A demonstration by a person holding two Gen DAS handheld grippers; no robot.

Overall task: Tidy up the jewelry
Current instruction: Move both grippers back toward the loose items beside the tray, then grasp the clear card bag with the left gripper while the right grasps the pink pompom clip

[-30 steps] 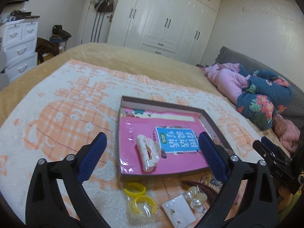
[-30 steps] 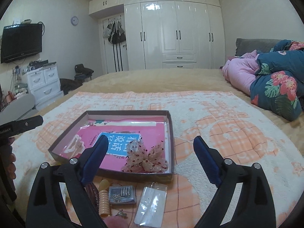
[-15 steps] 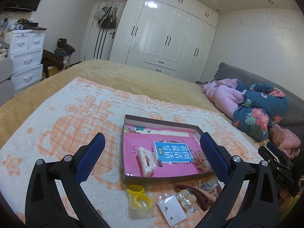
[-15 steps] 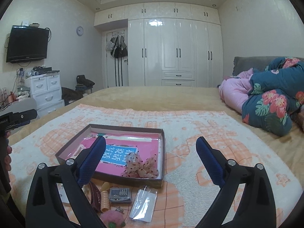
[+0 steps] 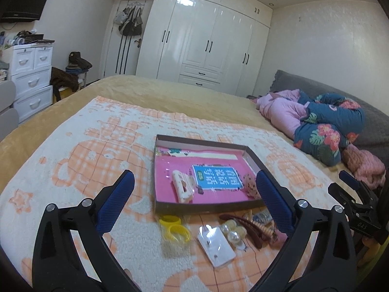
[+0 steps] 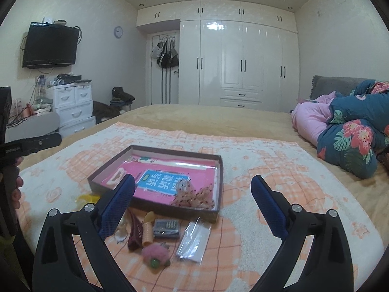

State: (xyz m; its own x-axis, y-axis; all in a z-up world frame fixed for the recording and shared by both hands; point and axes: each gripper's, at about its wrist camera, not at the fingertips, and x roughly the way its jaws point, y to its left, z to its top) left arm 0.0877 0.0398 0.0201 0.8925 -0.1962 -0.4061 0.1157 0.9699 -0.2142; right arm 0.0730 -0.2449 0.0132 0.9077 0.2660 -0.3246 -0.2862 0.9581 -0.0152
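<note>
Jewelry (image 5: pixel 228 231) is seen loose just below both spread, empty grippers, left gripper (image 5: pixel 192 189) and right gripper (image 6: pixel 193 193), before the shallow box (image 6: pixel 220 170), presumably kept open as its destination.

We hold both grippers wide apart and empty above the box (image 5: pixel 252 155): left gripper (image 5: pixel 194 194), right gripper (image 6: pixel 193 198).

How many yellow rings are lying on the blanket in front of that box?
2: both yellow plastic rings lie side by side just before the shallow cardboard box's near-left corner, one nearer the box, one nearer the camera.
</note>
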